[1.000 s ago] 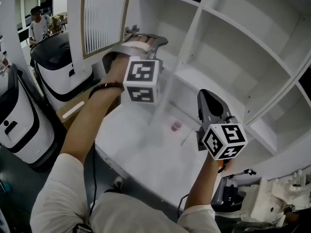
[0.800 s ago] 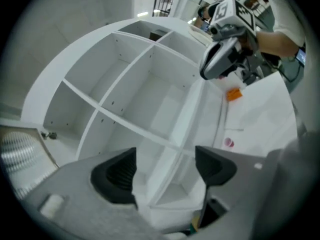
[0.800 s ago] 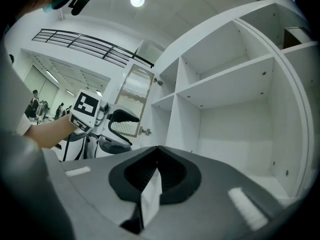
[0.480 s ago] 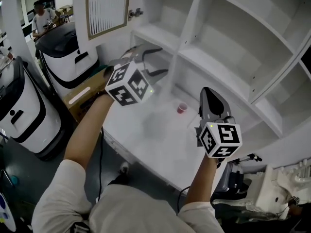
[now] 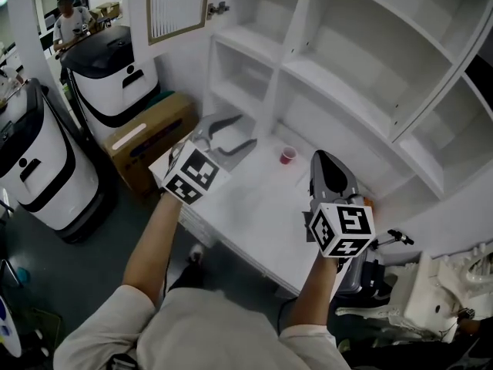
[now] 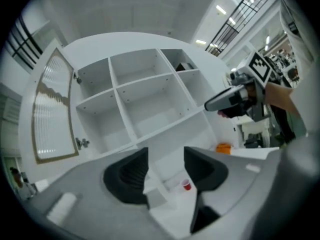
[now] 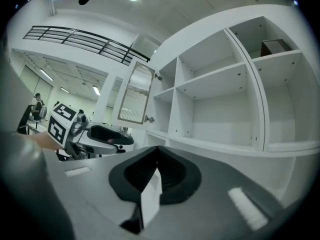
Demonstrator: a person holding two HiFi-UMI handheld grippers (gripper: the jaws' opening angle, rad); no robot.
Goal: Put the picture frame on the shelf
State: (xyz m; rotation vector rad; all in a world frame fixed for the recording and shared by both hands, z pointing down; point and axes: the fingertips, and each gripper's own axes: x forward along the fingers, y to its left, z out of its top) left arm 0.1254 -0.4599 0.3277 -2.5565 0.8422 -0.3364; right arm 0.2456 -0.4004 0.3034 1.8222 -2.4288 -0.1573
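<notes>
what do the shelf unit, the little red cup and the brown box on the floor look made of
Shelf unit: likely white laminated or painted board, matte; flat panels with small peg holes.
Red cup: probably thin plastic, smooth, though too small to be sure.
Brown box: seems cardboard, dull tan, with a pale label on top.

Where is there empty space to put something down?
Nearly every cubby of the shelf is bare, like the wide one just above the table. The table is bare too, except for the red cup near the back. One upper cubby holds a dark box.
</notes>
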